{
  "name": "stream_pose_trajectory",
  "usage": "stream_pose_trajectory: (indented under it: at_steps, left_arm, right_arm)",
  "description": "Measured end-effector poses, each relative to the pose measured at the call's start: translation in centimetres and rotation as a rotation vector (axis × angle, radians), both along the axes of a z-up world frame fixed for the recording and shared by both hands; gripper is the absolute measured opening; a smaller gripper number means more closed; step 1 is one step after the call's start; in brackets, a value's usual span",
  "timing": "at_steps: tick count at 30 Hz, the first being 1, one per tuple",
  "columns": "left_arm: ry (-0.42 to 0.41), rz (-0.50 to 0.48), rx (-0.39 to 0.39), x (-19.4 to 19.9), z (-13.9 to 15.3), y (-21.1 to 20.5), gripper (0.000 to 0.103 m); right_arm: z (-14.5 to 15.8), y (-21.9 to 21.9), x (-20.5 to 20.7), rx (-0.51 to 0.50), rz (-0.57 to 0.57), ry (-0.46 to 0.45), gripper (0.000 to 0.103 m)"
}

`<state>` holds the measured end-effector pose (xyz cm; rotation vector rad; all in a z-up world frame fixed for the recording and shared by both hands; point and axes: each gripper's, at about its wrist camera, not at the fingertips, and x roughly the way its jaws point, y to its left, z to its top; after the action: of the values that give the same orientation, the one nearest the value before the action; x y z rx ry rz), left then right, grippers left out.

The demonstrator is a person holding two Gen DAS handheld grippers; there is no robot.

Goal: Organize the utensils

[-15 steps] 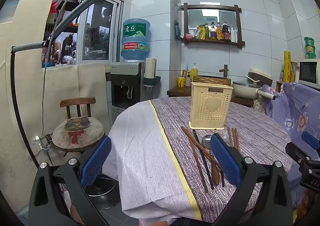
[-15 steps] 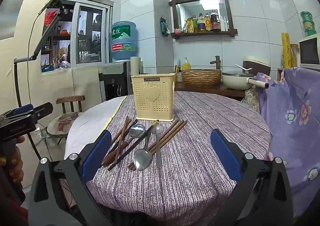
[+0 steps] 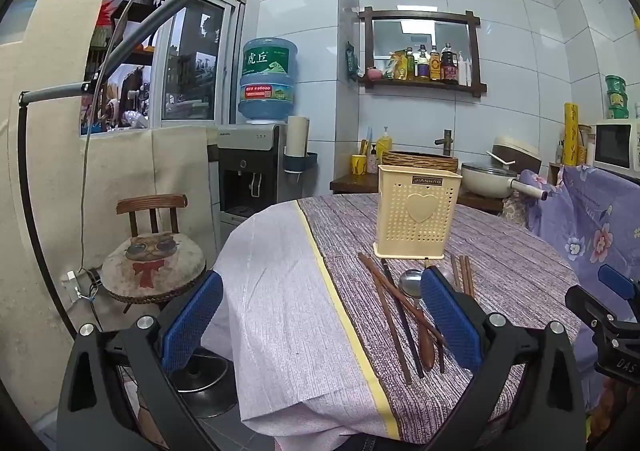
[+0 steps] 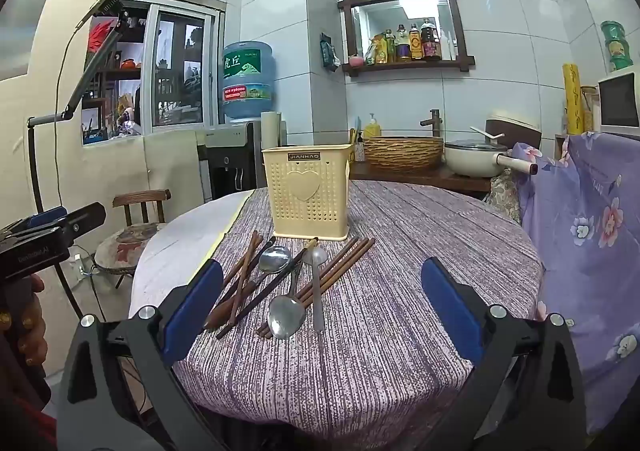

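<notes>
A cream perforated utensil holder (image 4: pixel 308 193) with a heart stands upright on the round table; it also shows in the left wrist view (image 3: pixel 416 217). In front of it lie brown chopsticks (image 4: pixel 336 271), metal spoons (image 4: pixel 286 315) and a wooden-handled spoon (image 4: pixel 224 309), loosely piled. In the left wrist view the chopsticks (image 3: pixel 386 309) and a spoon (image 3: pixel 410 283) lie by my right finger. My left gripper (image 3: pixel 320 325) is open and empty, at the table's near left edge. My right gripper (image 4: pixel 320 315) is open and empty, just short of the pile.
The table wears a purple striped cloth (image 4: pixel 420 251) over a pale cloth (image 3: pixel 280 291). A chair with a cat cushion (image 3: pixel 154 263) stands left. A water dispenser (image 3: pixel 256 171), a counter with a basket and pot (image 4: pixel 476 159), and a floral-covered seat (image 4: pixel 592 219) surround the table.
Both views have shifted only slightly; the right gripper sits marginally closer to the pile. Nothing was picked up or moved.
</notes>
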<state>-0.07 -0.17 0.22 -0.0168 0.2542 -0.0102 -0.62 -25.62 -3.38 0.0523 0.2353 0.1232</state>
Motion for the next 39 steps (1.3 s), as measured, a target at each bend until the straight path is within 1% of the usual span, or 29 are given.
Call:
stream_pose_trajectory:
  at_steps: [39]
  left_arm:
    - [0.004,-0.004,-0.001,-0.06,-0.52,-0.18,0.098]
  right_arm:
    - [-0.12,0.08,0.03,0.002,0.003,0.009,0.098]
